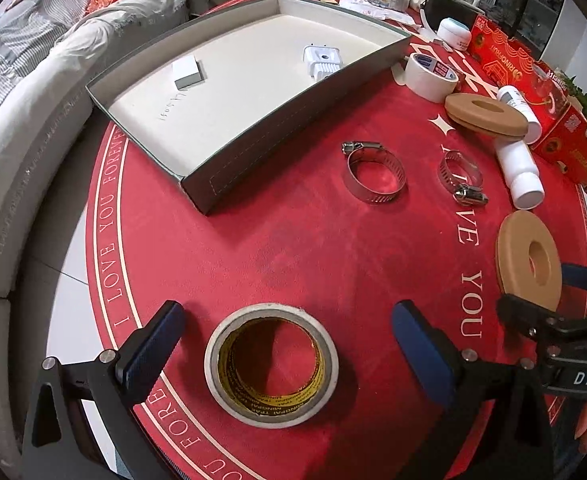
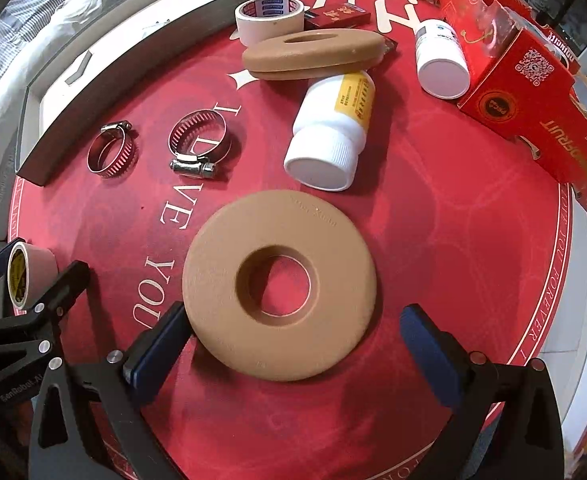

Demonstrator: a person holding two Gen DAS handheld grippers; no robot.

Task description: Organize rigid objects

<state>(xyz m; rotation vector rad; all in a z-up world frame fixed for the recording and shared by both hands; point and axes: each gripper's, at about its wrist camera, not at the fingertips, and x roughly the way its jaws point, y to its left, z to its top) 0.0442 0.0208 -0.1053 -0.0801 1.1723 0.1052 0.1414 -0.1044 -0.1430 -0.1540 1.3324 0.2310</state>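
Smooth tan foam ring [image 2: 279,285] between blue-padded right gripper [image 2: 293,354] fingers.

Shiny ridged metal hose clamps [image 2: 112,154], matt tan ring [image 2: 279,285] — perhaps foam, glossy white plastic bottle [image 2: 330,130], cloth-like red table cover [image 2: 433,220].

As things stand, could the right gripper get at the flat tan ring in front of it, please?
Probably yes: the right gripper is open, the tan ring lies flat between its fingers, and nothing covers it.

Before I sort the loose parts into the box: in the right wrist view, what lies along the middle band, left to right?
Small hose clamp → larger hose clamp → white bottle with yellow label → red carton.
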